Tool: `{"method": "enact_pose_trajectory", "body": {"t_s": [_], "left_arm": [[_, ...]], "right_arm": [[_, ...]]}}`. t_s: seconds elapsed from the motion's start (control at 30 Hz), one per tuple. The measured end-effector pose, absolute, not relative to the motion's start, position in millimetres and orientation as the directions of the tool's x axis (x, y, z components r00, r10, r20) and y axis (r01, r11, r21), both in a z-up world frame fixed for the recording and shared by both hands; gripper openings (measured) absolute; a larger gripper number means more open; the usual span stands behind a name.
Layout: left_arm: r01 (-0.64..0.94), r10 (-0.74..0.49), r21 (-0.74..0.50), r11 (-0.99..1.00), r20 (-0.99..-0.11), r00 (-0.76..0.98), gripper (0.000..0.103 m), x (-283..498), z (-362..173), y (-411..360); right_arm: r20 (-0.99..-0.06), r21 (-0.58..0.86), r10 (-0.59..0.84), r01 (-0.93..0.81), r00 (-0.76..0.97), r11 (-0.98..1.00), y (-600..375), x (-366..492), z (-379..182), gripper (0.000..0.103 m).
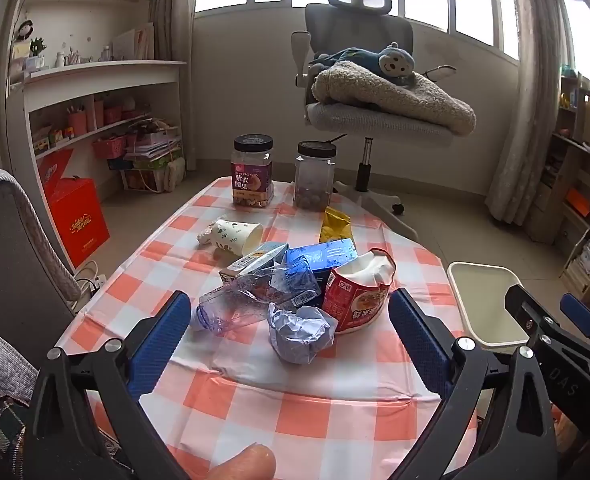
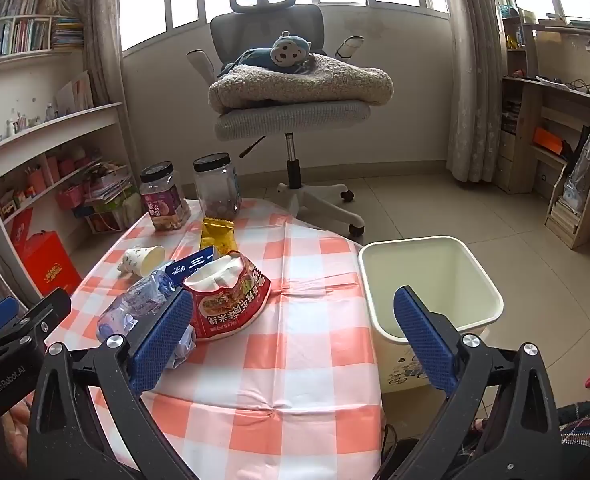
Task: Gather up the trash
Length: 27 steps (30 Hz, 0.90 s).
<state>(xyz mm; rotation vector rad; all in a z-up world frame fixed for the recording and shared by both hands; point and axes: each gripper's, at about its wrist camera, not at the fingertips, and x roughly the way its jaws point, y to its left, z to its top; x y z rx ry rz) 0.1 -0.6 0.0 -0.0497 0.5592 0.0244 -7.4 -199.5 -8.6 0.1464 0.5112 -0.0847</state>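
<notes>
Both grippers, left gripper (image 1: 287,344) and right gripper (image 2: 295,336), tilt downward over the table (image 1: 295,412), fingers spread wide, empty.

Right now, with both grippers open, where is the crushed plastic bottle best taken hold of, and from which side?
Probably across the flattened middle of the crushed plastic bottle, from the near-left side. It lies on its side, neck toward the left gripper, whose open jaws already frame it; cartons crowd its far side.
</notes>
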Motion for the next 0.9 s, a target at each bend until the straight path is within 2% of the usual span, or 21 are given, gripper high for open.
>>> {"method": "enact_pose_trajectory", "body": {"t_s": [0.9], "left_arm": [[-0.030,0.002,-0.044,0.999,-0.524,0.852,0.096,3.3,0.6,-3.6]], "right_arm": [[-0.482,0.113,-0.028,0.093,0.876,0.989,-195.8,-10.9,-6.8,0.096]]}}
